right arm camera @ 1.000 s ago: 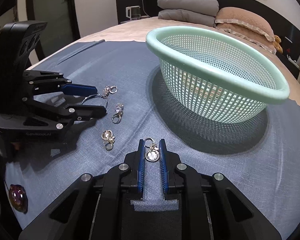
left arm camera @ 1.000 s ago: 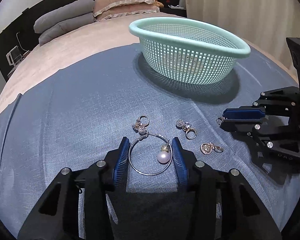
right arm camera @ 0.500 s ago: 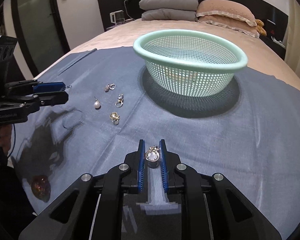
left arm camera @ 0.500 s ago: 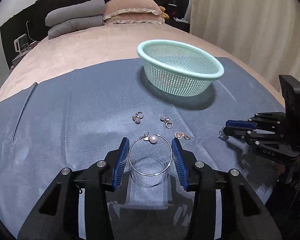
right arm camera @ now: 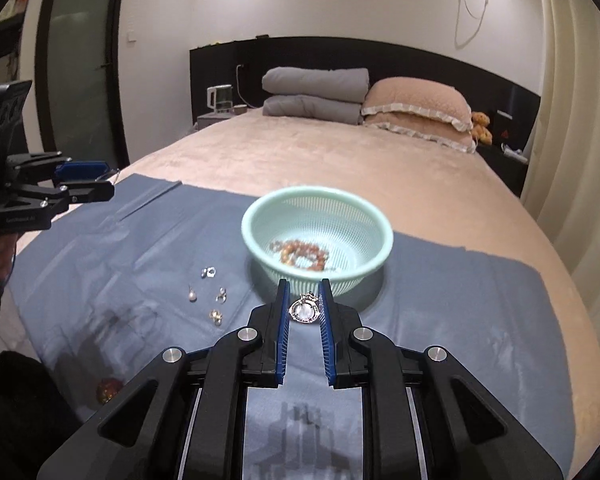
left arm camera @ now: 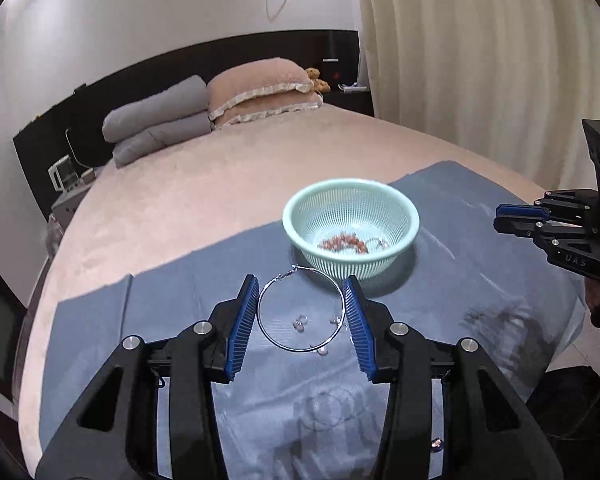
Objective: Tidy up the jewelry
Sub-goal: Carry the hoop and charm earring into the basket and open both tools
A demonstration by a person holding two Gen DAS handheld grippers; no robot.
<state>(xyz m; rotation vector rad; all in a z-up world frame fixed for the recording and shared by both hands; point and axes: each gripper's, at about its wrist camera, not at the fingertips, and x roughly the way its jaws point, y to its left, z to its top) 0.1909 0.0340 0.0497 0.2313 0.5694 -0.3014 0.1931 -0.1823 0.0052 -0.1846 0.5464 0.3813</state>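
My left gripper is shut on a large silver hoop earring and holds it high above the blue cloth. My right gripper is shut on a round crystal pendant, also raised. A mint green basket sits ahead on the cloth with a reddish bead bracelet inside; the basket also shows in the right wrist view. Several small earrings, one a pearl, lie loose on the cloth left of the basket. The right gripper shows at the left view's right edge, and the left gripper at the right view's left edge.
The cloth covers the foot of a beige bed with grey and pink pillows at the headboard. A small amber object lies near the cloth's front left edge. Curtains hang on the right.
Both grippers rose well above the cloth with their pieces, so the basket's inside now shows. The pearl has come off the hoop and lies on the cloth.
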